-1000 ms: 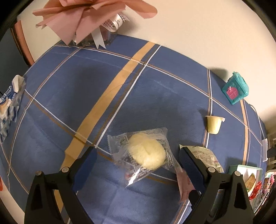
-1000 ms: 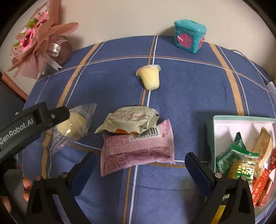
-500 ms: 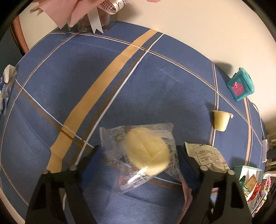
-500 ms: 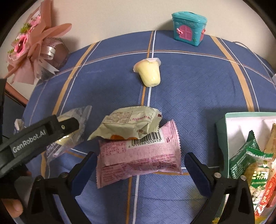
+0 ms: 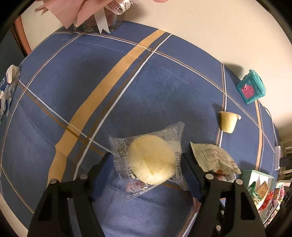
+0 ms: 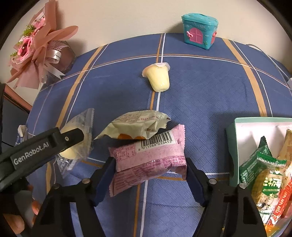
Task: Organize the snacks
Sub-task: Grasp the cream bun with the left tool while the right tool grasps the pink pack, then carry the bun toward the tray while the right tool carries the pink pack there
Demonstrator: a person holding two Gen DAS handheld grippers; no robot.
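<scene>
Blue checked cloth (image 5: 76,102) with tan and white stripes covers the desk, and both grippers point steeply down at it.

Low in the left wrist view, the left gripper (image 5: 146,162) straddles a clear bun pack (image 5: 147,160) holding a round pale yellow bun. Its jaws have just been closing, and their blue pads now sit against the wrapper's two side edges; whether they press on the bun itself I cannot tell. Right of that pack lies a cream packet (image 5: 213,158), and further up to the right a yellow jelly cup (image 5: 228,122) lies on its side. A teal toy house (image 5: 251,89) stands at the right edge of the frame, and a pink bouquet (image 5: 87,11) fills the top left.

In the right wrist view the right gripper (image 6: 150,165) has a pink packet (image 6: 151,158) between its jaws, low in the middle of the frame. Those jaws have also just been closing, and the pads meet the packet's two ends, which crumple slightly. The cream packet (image 6: 135,125) rests partly on the pink one's upper edge. At lower left of the frame the left gripper (image 6: 73,138) reaches in over the bun pack (image 6: 78,138), with a person's fingers (image 6: 17,223) showing under it. At the right edge sits a mint-green box (image 6: 232,151), already holding several green and red snack packs. The jelly cup (image 6: 158,76) lies above centre, the toy house (image 6: 199,31) beyond it at the wall, the bouquet (image 6: 34,49) in the upper left.
</scene>
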